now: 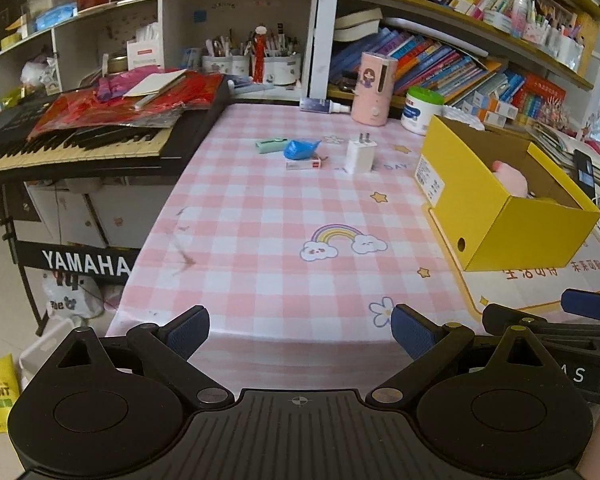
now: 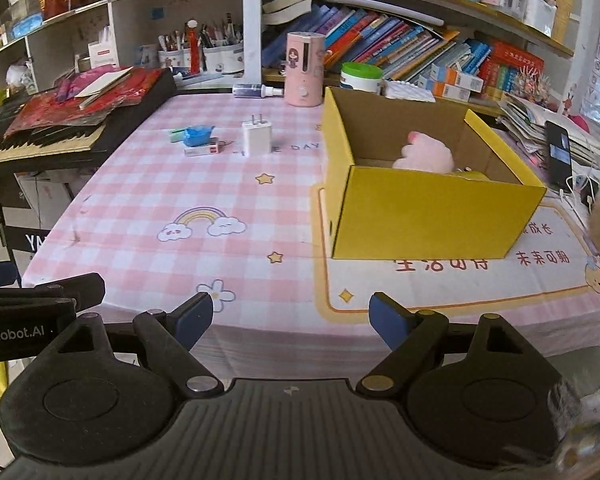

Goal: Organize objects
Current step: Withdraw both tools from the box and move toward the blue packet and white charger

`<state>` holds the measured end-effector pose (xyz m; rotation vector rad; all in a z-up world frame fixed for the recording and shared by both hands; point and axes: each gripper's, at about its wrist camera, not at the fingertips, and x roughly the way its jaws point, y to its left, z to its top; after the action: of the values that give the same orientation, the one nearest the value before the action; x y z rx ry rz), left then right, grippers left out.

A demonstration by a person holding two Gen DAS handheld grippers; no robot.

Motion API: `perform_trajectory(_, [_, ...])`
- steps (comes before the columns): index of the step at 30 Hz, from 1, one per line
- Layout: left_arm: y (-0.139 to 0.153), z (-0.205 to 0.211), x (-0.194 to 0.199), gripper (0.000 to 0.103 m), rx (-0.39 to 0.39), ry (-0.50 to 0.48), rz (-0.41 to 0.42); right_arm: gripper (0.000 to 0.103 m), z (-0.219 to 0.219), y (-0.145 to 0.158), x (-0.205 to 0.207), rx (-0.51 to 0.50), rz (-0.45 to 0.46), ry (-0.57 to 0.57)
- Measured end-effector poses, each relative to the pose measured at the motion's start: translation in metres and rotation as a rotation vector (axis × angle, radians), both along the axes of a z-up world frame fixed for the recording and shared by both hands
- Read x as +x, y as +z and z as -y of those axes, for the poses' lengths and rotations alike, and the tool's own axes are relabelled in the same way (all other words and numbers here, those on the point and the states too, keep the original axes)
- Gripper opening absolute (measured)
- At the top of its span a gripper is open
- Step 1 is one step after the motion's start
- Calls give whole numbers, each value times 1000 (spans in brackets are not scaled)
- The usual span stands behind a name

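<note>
Both grippers sit back at the near edge of the table (image 1: 260,216), pointing down and forward over the pink checked cloth. Left gripper (image 1: 300,334): jaws spread wide, nothing between the pads. Right gripper (image 2: 291,320): jaws likewise apart and empty. Yellow box (image 2: 432,216) stands open-topped on the right side of the table, with a pink soft toy (image 2: 424,158) already lying inside. Still loose, well apart from both grippers, toward the far middle of the cloth: a white charger (image 1: 360,156) standing upright with its prongs up; just left of it a blue crumpled piece (image 1: 298,149) touching or overlapping a small white-and-red stick (image 1: 304,165) and a green flat item (image 1: 270,145). Judgement: charger is rigid, light and smooth-sided; best pinched across its two broad flat faces, low on the body, clear of the prongs, since it may tip if nudged. Blue piece looks soft and thin; will crush and could drag its neighbours. The stick is low and flat, hard to get pads under; approach near-vertical, pinching across its narrow width.
</note>
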<state>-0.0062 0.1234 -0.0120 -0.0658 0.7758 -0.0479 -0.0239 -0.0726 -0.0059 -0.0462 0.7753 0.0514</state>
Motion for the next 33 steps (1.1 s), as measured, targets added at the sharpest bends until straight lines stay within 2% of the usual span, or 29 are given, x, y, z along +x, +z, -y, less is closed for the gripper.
perform_trajectory(9, [-6,-11,12,99,-16,13,-16,84,-13,-2,9,-2,-2,14])
perform_trajectory(16, [-13,-15,43,99,-15,10,-16,82,-19,-10,42,6,-16,31])
perform_trajectory(24, [-13,-13,107,97,-8,12,8,79,-25,-7,114,9,16,55])
perform_trajectory(33, [-20,-6,187,97,29,35,4,79,-28,-4,218,-7,49,88])
